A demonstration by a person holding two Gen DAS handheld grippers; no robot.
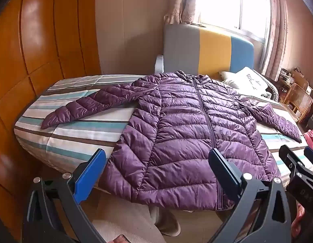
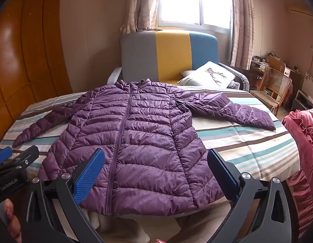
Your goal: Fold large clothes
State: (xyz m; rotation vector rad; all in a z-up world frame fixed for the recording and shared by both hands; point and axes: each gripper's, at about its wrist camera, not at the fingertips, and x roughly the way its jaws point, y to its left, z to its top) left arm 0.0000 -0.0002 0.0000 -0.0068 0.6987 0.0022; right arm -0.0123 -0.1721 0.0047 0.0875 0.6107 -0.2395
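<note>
A purple quilted puffer jacket (image 1: 186,133) (image 2: 132,137) lies flat on the bed, front up and zipped, both sleeves spread out sideways. Its hem hangs slightly over the near edge of the bed. My left gripper (image 1: 156,168) hovers above the hem's left half, open wide with nothing between its blue pads. Beside it on the right, my right gripper (image 2: 155,168) is open too, over the hem's right half, empty. Each gripper shows in the other's view: the right gripper (image 1: 298,162) at the right edge, the left gripper (image 2: 16,156) at the left edge.
The bed carries a striped sheet (image 1: 71,129) (image 2: 247,141). A white pillow (image 2: 209,77) lies by the grey, yellow and blue headboard (image 2: 168,54). A wooden wardrobe (image 1: 35,60) stands left; a rattan chair (image 2: 275,89) and pink bedding (image 2: 304,141) are right. A hand (image 2: 10,220) shows lower left.
</note>
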